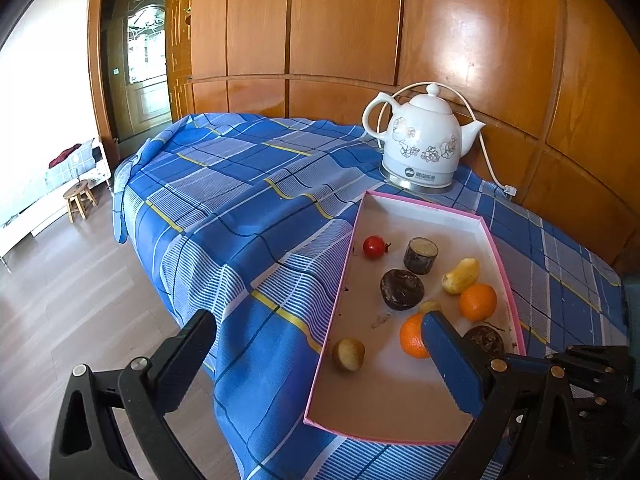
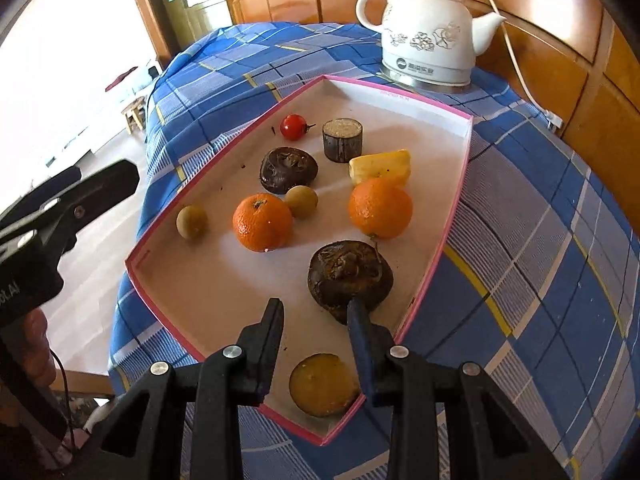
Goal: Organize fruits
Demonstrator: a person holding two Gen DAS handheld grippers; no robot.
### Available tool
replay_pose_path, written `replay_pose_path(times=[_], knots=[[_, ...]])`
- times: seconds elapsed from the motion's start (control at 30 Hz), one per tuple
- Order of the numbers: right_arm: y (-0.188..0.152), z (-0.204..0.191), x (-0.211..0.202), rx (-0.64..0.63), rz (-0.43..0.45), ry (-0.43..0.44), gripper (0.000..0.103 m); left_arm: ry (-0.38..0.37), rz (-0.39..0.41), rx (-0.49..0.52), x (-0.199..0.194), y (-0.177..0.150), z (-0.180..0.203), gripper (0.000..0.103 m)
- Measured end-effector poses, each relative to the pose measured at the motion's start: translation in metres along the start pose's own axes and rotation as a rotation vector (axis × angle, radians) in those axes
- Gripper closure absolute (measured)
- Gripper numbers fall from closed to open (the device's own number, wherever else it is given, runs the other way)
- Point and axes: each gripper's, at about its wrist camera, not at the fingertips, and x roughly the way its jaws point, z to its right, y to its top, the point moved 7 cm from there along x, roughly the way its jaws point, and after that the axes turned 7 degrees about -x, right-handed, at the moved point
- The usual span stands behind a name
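A pink-rimmed white tray point(image 2: 224, 280) on the checked cloth holds the fruit: two oranges point(image 2: 262, 222) point(image 2: 380, 208), two small tan fruits point(image 2: 192, 220) point(image 2: 301, 201), a cherry tomato point(image 2: 293, 127), a yellow fruit point(image 2: 380, 166), a dark-skinned cane stub point(image 2: 343, 140) and two dark brown bulbs point(image 2: 288, 170) point(image 2: 350, 276). My right gripper point(image 2: 315, 310) hangs over the tray's near end, jaws slightly apart and gripping nothing. Its blue fingertip overlaps the nearer bulb's edge. A yellow-topped round piece point(image 2: 324, 384) lies in the tray beneath it. My left gripper point(image 1: 318, 316) stands wide open at the tray's left rim.
A white floral kettle point(image 1: 424, 140) with its cord stands behind the tray, against the wooden panelled wall. The blue checked cloth point(image 1: 240, 200) drops off to the floor on the left. A small stool point(image 1: 80, 198) stands far off by the doorway.
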Motion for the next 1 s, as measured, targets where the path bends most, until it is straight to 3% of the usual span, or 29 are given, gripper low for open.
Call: replay_pose_path(times=[0.2, 0.43, 0.73, 1.0], knots=[[0.004, -0.003, -0.021, 0.044, 0.078, -0.007, 0.069, -0.013, 0.005, 0.0, -0.005, -0.001, 0.003, 0.0], [-0.005, 0.011, -0.05, 0.186, 0.171, -0.114, 0.066, -0.05, 0.027, 0.02, -0.018, -0.006, 0.012, 0.0], [-0.03, 0.026, -0.069, 0.28, 0.206, -0.237, 0.066, -0.089, 0.046, 0.053, -0.035, -0.019, 0.03, 0.0], [-0.033, 0.023, -0.081, 0.275, 0.238, -0.261, 0.066, -0.108, 0.056, 0.081, -0.044, -0.024, 0.038, 0.0]])
